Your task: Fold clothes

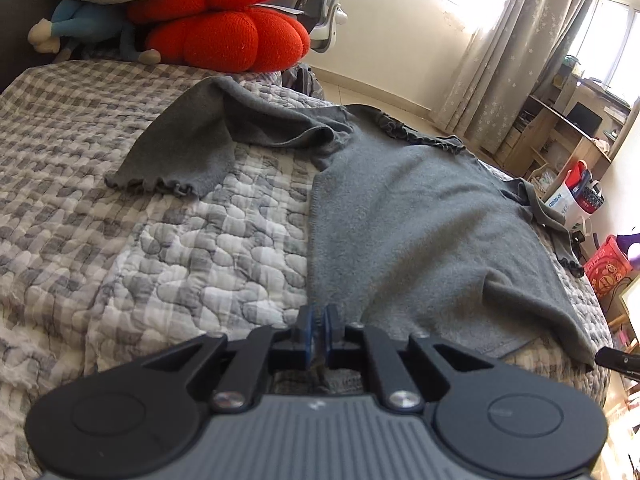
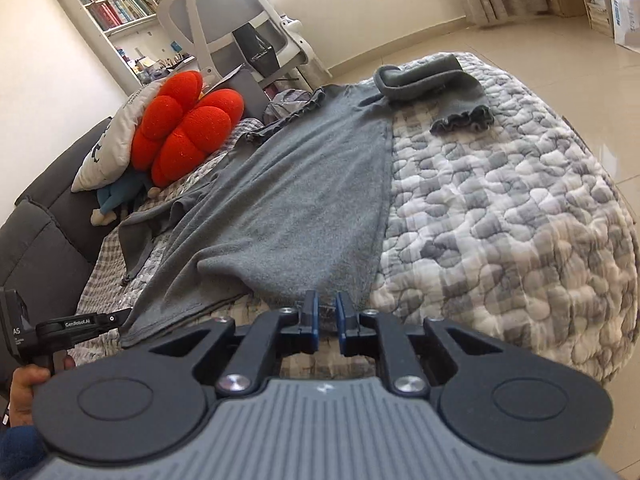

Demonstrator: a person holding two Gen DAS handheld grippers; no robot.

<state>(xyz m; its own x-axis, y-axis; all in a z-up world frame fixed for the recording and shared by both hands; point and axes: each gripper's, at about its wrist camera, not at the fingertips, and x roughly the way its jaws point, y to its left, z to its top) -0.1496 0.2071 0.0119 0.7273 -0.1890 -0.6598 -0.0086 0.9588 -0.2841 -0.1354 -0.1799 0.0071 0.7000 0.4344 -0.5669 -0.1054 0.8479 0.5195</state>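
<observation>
Your left gripper (image 1: 318, 326) and right gripper (image 2: 327, 316) each pinch, jaws narrow, a near hem corner of the grey fleece ruffle-sleeved top (image 1: 404, 216) spread on the checked quilt (image 1: 160, 240); a shallow bite could slip when you lift.

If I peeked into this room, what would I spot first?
Probably the bright red cushion, puffy like a pumpkin, piled by a pillow at the far end of the bed. Then the grey top, spread flat on the checked quilt, with two black grippers at its near edge.
</observation>
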